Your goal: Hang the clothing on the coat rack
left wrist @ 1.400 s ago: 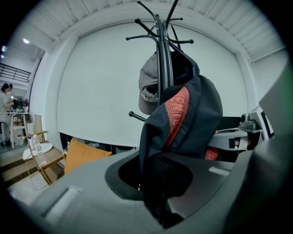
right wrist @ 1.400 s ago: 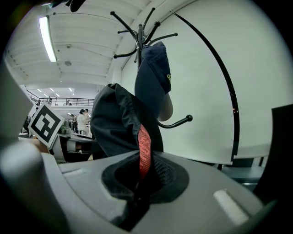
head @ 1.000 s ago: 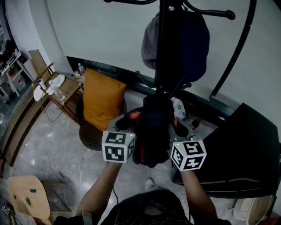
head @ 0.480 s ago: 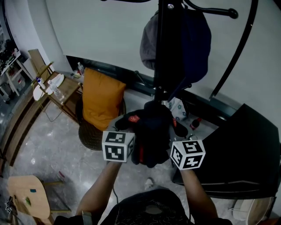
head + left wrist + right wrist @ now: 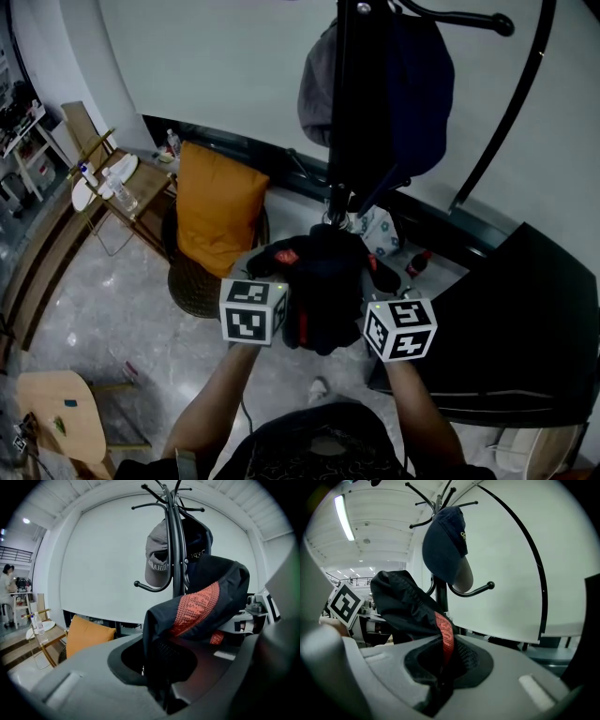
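Gripping one black garment (image 5: 323, 286), left tool (image 5: 161, 686) and right tool (image 5: 440, 679) hold it bunched, hanging downward.

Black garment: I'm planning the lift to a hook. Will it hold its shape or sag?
Probably floppy: the garment bunches and droops between the left tool and right tool. Likely light, since thin folds pinched in each carry it. Its shiny fabric may slip.

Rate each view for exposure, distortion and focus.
Head view: dim, so the garment and rack merge into black against the pale wall. Left gripper view: heavy fisheye with dark corners and a soft foreground, but the red band is sharp. Right gripper view: same fisheye, with a bright ceiling light and a blurred foreground.
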The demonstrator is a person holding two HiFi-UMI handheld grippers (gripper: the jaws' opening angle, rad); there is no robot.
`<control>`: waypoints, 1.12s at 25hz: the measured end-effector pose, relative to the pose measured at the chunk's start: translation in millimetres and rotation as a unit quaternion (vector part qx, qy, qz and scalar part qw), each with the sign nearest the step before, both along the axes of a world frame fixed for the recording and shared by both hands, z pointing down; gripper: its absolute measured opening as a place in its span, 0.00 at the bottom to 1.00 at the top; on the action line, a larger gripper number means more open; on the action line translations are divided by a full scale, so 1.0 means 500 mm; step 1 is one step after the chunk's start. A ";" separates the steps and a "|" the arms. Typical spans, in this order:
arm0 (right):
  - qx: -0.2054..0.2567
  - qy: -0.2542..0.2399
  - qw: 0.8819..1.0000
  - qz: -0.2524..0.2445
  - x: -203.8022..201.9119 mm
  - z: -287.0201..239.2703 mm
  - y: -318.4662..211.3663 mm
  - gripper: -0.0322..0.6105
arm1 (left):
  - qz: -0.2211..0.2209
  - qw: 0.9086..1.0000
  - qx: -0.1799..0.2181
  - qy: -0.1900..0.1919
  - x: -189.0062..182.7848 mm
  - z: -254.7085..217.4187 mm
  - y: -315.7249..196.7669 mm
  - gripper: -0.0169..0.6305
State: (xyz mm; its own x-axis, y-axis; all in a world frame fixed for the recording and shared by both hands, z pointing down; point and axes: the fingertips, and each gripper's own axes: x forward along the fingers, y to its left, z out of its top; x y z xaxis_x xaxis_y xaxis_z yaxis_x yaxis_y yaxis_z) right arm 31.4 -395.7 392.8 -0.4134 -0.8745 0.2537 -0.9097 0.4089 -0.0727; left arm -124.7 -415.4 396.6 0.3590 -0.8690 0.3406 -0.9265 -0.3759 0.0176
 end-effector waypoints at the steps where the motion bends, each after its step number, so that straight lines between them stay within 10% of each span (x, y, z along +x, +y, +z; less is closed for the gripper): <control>1: 0.000 0.000 1.000 -0.001 0.000 0.002 -0.001 0.09 | 0.000 1.000 0.000 -0.001 0.000 0.001 0.000 0.08; 28: -0.023 -0.005 0.999 -0.031 -0.055 0.080 0.045 0.10 | 0.025 0.999 -0.029 0.000 0.043 0.074 0.049 0.08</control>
